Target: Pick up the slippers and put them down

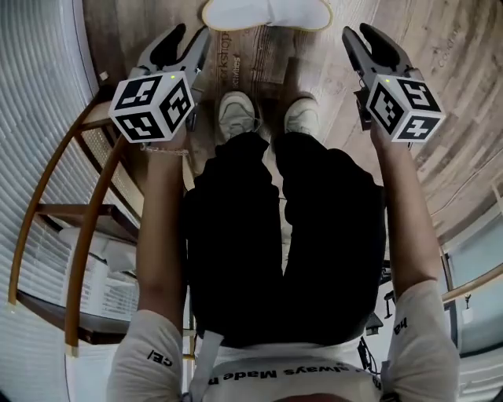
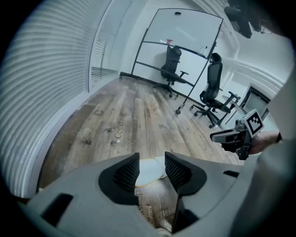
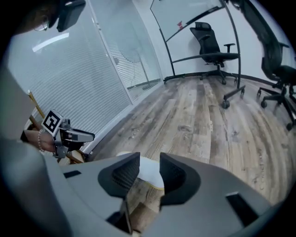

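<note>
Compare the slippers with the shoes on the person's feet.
The slippers lie empty on the floor ahead of the toes, while the shoes are being worn. The slippers are plain white with a yellowish rim, whereas the shoes look greyer and laced. Both are light-coloured pairs, set side by side.

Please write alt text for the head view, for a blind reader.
Seen from above, white slippers lie beyond the person's white shoes. The left gripper and right gripper hover at either side, both open and empty.
</note>
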Available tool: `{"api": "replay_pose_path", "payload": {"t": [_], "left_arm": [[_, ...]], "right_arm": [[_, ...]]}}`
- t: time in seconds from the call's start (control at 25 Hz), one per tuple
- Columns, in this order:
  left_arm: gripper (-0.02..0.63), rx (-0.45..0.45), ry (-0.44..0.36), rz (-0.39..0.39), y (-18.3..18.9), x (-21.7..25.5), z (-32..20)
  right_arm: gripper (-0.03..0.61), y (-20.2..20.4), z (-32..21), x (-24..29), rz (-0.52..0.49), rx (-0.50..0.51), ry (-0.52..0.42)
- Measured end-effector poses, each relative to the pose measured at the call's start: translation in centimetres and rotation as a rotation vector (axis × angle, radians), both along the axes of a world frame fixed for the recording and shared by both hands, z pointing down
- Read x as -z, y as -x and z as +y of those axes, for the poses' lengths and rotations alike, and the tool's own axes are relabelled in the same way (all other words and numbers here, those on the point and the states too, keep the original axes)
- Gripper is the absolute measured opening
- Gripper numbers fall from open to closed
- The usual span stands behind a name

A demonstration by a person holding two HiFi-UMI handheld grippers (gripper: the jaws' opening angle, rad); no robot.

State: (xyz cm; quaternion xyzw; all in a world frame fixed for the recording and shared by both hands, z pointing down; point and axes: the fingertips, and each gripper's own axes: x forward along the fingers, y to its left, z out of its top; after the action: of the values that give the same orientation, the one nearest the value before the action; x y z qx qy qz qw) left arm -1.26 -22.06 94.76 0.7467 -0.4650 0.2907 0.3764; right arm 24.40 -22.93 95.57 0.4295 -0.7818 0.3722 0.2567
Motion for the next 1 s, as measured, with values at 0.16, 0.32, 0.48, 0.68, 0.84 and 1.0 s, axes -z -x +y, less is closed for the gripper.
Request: {"api": "replay_pose_path", "payload": {"t": [0.16,0.32,0.48,0.68,0.84,1.0], "left_arm": [[0.167,0.007,-0.039,0.026,-1.6,9.1,-0.5],[0.149,0.037,-0.074,0.055,-3.0,19.8,-1.1],[0.115,0.055,-0.154,0.112,-4.2,30.8,-2.2],[0.079,0.016,-0.256,0.105,-3.4,44.0,-1.3],[0.049,0.007,-0.345,0.108,-2.4,54.2,-0.3],[0.029,-0.007,-0.393,0.115,-2.3,64.6,1.1]], "right_arm": [[0.117,0.4,-0.5,10.0,0.005,0.031,-0.056],[0.103,0.8,-0.7,20.7,-0.024,0.028,-0.078],[0.085,1.8,-1.8,31.9,-0.042,0.04,-0.163],[0.054,4.2,-1.5,45.1,-0.063,0.052,-0.248],[0.041,5.7,-0.9,54.9,-0.082,0.073,-0.325],[0.034,6.0,0.1,64.9,-0.106,0.104,-0.373]]}}
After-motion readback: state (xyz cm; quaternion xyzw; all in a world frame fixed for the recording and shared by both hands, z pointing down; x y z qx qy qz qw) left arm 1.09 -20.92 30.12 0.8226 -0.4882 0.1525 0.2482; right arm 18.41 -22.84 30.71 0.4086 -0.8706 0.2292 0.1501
